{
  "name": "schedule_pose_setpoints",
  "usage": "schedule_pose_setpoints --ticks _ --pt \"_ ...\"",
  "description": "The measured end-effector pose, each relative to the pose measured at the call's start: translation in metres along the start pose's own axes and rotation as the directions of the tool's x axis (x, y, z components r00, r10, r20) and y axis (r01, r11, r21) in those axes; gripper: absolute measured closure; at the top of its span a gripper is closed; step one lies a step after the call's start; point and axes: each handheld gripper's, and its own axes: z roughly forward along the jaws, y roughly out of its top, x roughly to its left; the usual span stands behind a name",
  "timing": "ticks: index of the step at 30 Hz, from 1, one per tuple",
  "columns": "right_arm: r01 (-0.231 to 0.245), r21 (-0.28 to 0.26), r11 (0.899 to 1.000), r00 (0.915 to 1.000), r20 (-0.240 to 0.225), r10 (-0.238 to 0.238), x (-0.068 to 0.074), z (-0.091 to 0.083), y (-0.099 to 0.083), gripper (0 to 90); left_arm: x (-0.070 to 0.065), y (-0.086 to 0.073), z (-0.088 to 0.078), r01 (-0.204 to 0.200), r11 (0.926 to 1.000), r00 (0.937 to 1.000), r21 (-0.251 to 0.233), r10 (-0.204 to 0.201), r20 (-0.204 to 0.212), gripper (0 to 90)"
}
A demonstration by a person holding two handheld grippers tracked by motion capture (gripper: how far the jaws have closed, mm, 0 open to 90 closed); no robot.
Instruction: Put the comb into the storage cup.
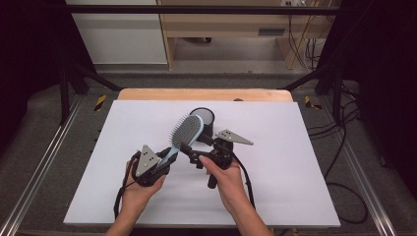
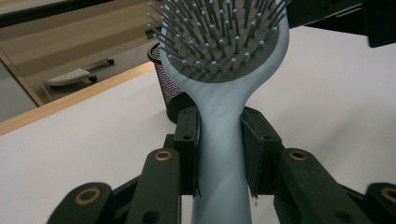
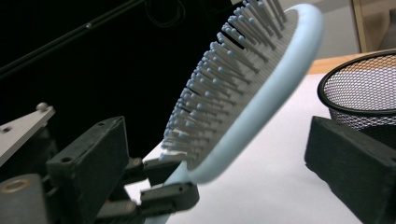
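Handover looks under way: left gripper [image 2: 219, 154] clamps the blue hairbrush [image 2: 224, 60] by its handle, raised above the white table [image 1: 295, 187], while the right gripper [image 3: 224, 154] stands wide around the head, seemingly untouching, needing to close squarely.

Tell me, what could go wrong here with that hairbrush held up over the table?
The left gripper clamps only the hairbrush by its narrow handle, so the heavy head could swivel or slip down. The right gripper has its fingers wide open around the bristled head; closing there might snag bristles. The mesh cup stands just behind and could be knocked over.
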Motion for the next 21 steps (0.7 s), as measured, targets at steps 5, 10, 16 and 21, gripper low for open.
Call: schedule_pose_setpoints --ticks 5,10,16,21 --pt "-0.022 -0.001 1.000 0.9997 -0.008 0.022 0.002 0.010 0.003 9.7 -0.002 0.000 0.000 -0.004 1.0000 1.0000 -0.006 0.004 0.005 69.5" --pt "-0.054 0.000 0.999 0.9983 -0.022 0.054 0.003 0.020 0.006 12.9 -0.005 0.002 -0.001 -0.051 0.9983 0.9987 -0.030 0.051 0.003 69.4" --pt "-0.077 -0.002 0.997 0.9969 -0.020 0.077 0.003 0.022 0.007 17.8 -0.007 0.001 0.000 -0.048 0.9984 0.9988 -0.030 0.048 0.008 69.4" --pt "-0.095 -0.004 0.995 0.9954 -0.016 0.095 0.001 0.022 0.008 24.3 -0.007 0.001 0.000 -0.046 0.9985 0.9989 -0.031 0.046 0.005 69.5"
